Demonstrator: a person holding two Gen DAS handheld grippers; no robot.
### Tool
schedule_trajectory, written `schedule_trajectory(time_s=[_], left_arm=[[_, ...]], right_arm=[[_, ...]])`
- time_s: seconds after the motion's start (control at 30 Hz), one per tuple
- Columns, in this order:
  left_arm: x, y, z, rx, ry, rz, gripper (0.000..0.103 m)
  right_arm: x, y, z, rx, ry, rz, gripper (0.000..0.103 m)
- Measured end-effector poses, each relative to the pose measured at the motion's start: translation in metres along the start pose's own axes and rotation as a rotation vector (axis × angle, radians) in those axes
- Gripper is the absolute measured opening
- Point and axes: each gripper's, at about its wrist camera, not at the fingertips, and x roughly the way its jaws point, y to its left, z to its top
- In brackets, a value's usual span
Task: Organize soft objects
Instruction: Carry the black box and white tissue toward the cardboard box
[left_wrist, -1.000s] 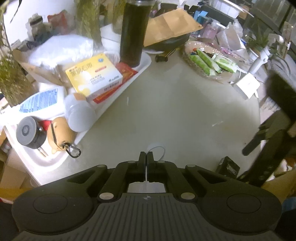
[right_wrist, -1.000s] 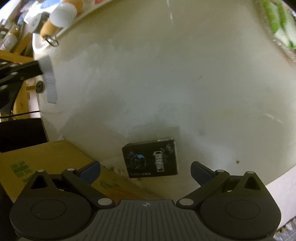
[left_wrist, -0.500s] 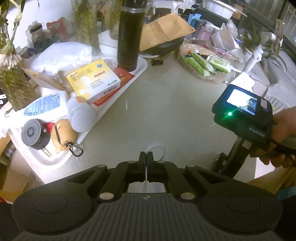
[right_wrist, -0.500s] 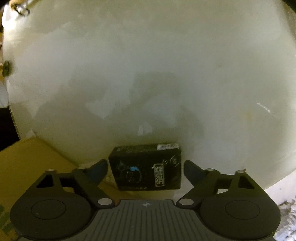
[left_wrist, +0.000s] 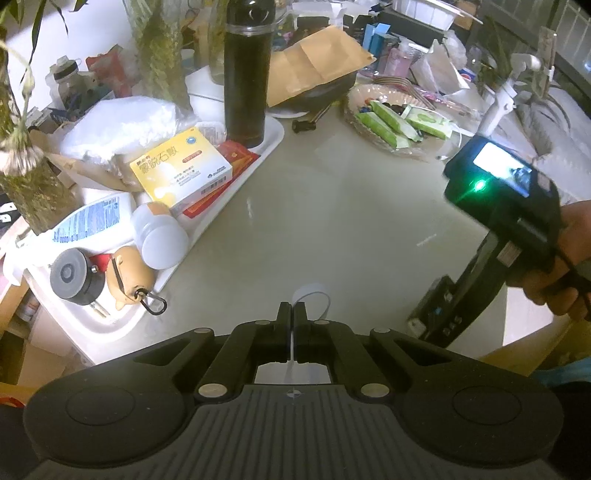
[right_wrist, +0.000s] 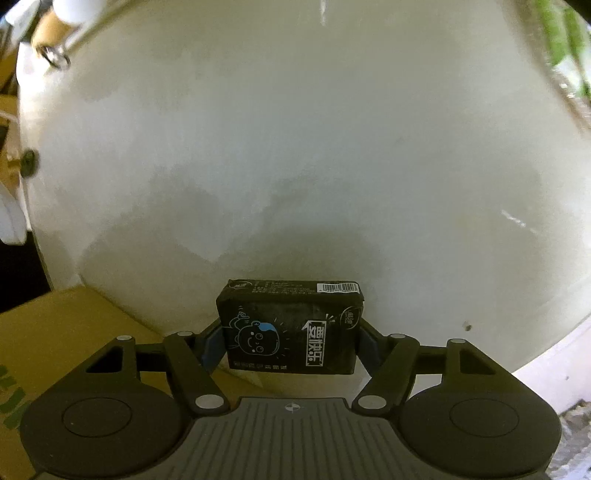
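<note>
A black tissue pack (right_wrist: 291, 326) with a blue cartoon face lies at the near edge of the round pale table (right_wrist: 295, 147). My right gripper (right_wrist: 291, 343) has a finger on each side of it and is closed on its sides. In the left wrist view the pack (left_wrist: 434, 308) shows edge-on under the right gripper's body (left_wrist: 506, 236). My left gripper (left_wrist: 294, 314) is shut on a thin white sheet (left_wrist: 310, 295) with a thin cord, held low over the table.
A white tray (left_wrist: 258, 162) at the left holds a yellow box (left_wrist: 181, 171), a black bottle (left_wrist: 245, 70), a white jar (left_wrist: 160, 236) and a brown plush keychain (left_wrist: 129, 273). A basket (left_wrist: 399, 118) of green packs stands at the back. A cardboard box (right_wrist: 55, 350) sits below the table edge.
My right gripper moved down onto the black tissue pack and its fingers closed in from wide open to its sides. My left gripper stayed shut and lifted slightly.
</note>
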Motion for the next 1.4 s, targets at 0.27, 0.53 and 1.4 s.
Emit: schedule_trajectory(time_s=[0.27, 0.53, 1.4], left_arm=[[-0.018, -0.012, 0.009, 0.028, 0.015, 0.020, 0.001], [-0.044, -0.026, 0.018, 0.049, 0.007, 0.004, 0.001], [-0.177, -0.078, 0.011, 0.183, -0.331, 0.030, 0.001]], right_arm=[[-0.055, -0.018, -0.033, 0.041, -0.218, -0.019, 0.072], [-0.110, -0.027, -0.079, 0.044, -0.468, -0.056, 0.072], [-0.238, -0.051, -0.241, 0.076, -1.049, -0.028, 0.072]])
